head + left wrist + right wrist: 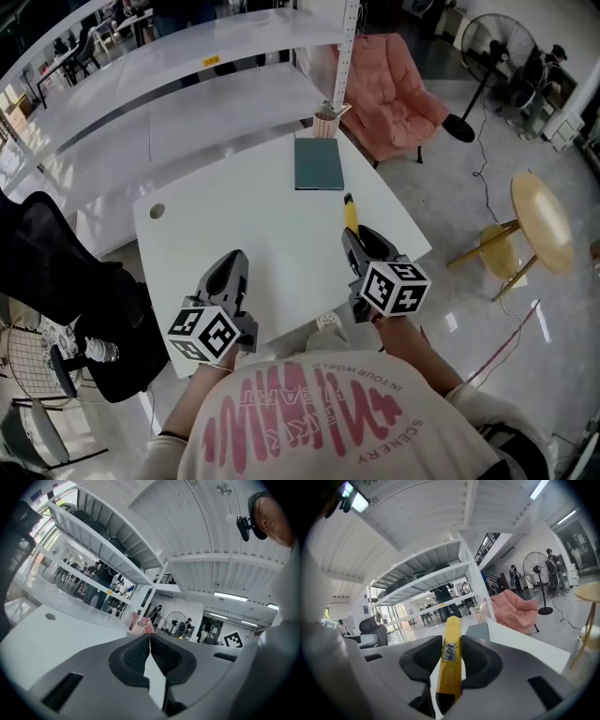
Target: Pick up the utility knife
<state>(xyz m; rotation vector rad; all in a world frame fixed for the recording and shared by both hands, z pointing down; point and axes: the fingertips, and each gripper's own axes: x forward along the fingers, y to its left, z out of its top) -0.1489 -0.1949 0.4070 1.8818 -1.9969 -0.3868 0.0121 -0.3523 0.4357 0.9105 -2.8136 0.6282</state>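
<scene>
The utility knife (451,663) is yellow with a small printed label and sticks out forward between the jaws of my right gripper (452,656), which is shut on it. In the head view the knife (351,214) pokes out past the right gripper (361,242) above the right side of the white table (253,234). My left gripper (230,272) is near the table's front left, shut with nothing between its jaws (149,651).
A dark green book (318,163) lies at the table's far side, with a small basket (325,122) behind it. White shelving stands beyond. A black office chair (56,281) is at the left, a pink armchair (394,94) and a round wooden side table (539,220) at the right.
</scene>
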